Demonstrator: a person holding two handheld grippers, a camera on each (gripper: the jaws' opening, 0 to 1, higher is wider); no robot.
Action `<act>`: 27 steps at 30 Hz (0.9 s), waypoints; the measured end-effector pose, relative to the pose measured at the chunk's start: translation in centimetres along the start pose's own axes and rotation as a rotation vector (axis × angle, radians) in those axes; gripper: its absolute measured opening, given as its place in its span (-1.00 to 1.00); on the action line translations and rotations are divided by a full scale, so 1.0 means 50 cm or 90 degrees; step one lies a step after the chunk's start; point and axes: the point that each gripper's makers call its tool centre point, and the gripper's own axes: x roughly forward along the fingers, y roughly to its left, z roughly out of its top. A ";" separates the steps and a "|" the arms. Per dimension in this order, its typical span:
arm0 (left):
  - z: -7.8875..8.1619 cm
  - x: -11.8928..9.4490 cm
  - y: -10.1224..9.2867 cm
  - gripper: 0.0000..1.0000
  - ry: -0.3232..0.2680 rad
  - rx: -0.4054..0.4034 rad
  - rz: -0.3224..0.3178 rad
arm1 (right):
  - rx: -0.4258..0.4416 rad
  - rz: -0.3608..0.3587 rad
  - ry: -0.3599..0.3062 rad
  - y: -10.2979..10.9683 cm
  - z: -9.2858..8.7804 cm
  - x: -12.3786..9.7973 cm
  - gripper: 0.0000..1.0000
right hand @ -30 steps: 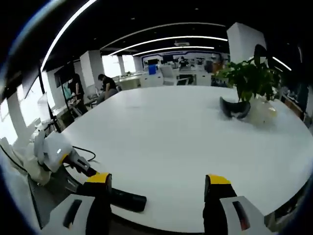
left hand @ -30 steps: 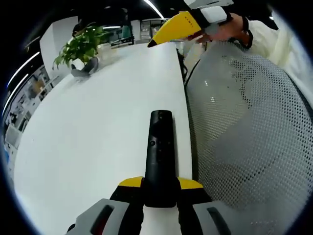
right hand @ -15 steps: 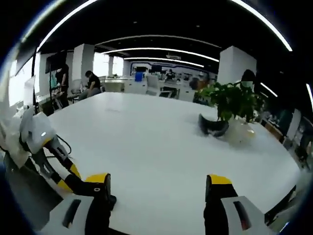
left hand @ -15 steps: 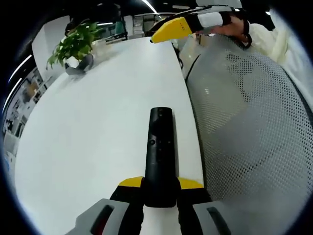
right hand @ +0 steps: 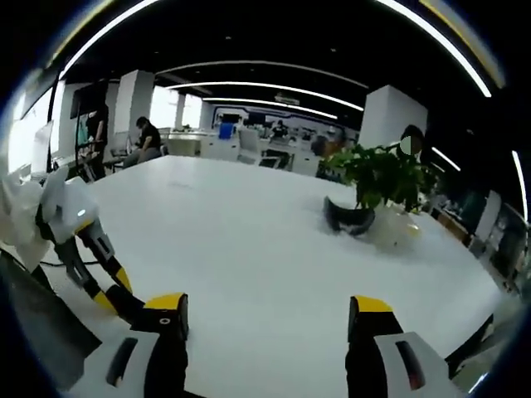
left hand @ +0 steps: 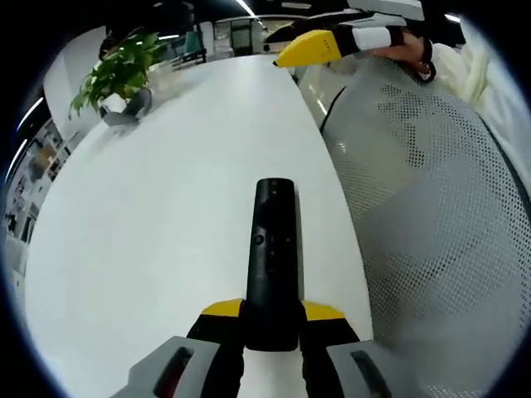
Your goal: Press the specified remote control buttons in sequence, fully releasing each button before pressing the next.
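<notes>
My left gripper point(left hand: 272, 319) clamps the remote point(left hand: 272, 265); right gripper point(right hand: 267, 332) spread, empty — at 12 o'clock, no press begun, seemingly.

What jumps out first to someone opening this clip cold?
The long black remote control, clamped upright between the yellow-tipped left gripper, over the white table. Beyond it, a green potted plant sits on the table, and the right gripper hangs open above the tabletop.

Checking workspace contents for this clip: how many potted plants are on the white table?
1. The potted plant sits at the far left of the white table in the left gripper view; the right gripper view shows the same plant toward the table's far right.
</notes>
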 end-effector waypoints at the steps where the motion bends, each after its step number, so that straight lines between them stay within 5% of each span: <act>1: -0.001 0.000 0.006 -0.52 0.001 0.001 -0.001 | 0.000 0.000 0.001 0.001 0.000 0.000 0.57; 27: 0.003 -0.003 0.198 -0.52 0.038 -0.003 0.052 | -0.008 0.001 0.027 -0.001 -0.015 0.009 0.55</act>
